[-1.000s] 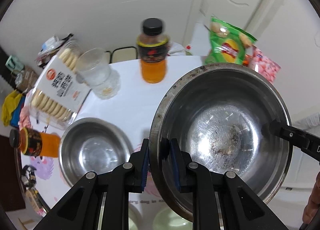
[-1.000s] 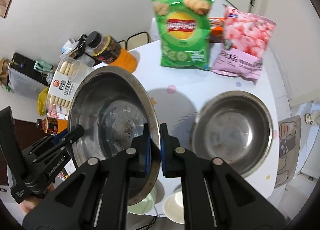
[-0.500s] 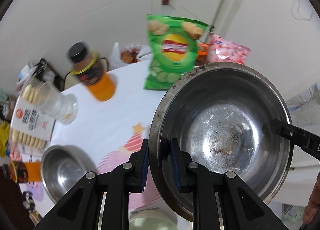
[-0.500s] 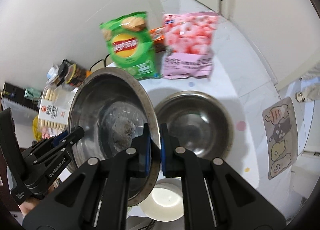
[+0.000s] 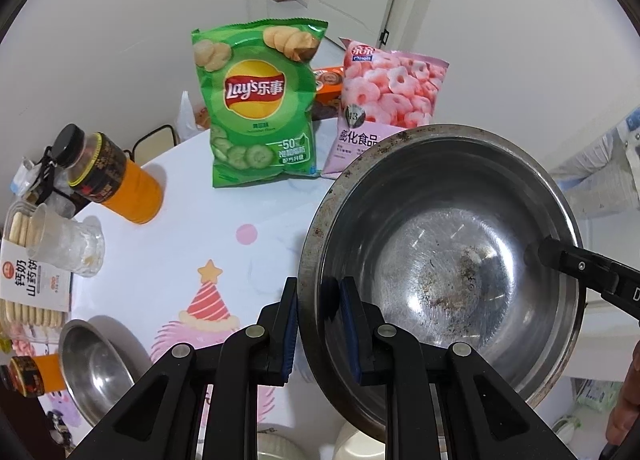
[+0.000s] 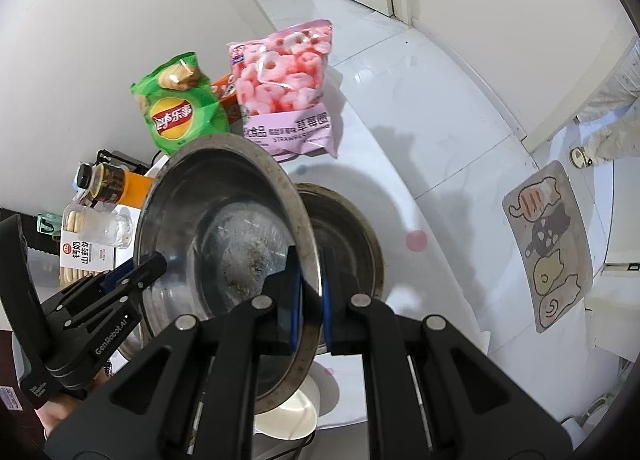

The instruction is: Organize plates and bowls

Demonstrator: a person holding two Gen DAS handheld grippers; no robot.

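Now your left gripper [image 5: 319,326] and right gripper [image 6: 308,300] both clamp the large steel bowl [image 5: 440,260] by opposite rims; it has travelled from beside the small steel bowl [image 5: 96,368] to above the second steel bowl [image 6: 352,244].

Both grippers point steeply down over the table. The left gripper [image 5: 318,324] has its jaws narrowly parted, clamped on the near left rim of the large steel bowl [image 5: 440,268], one blue pad inside the wall and one outside. The right gripper [image 6: 308,296] pinches the opposite rim, its jaws nearly closed. A bare hand [image 6: 60,418] grasps the left gripper's handle, and fingers [image 5: 624,400] show at the right gripper's.
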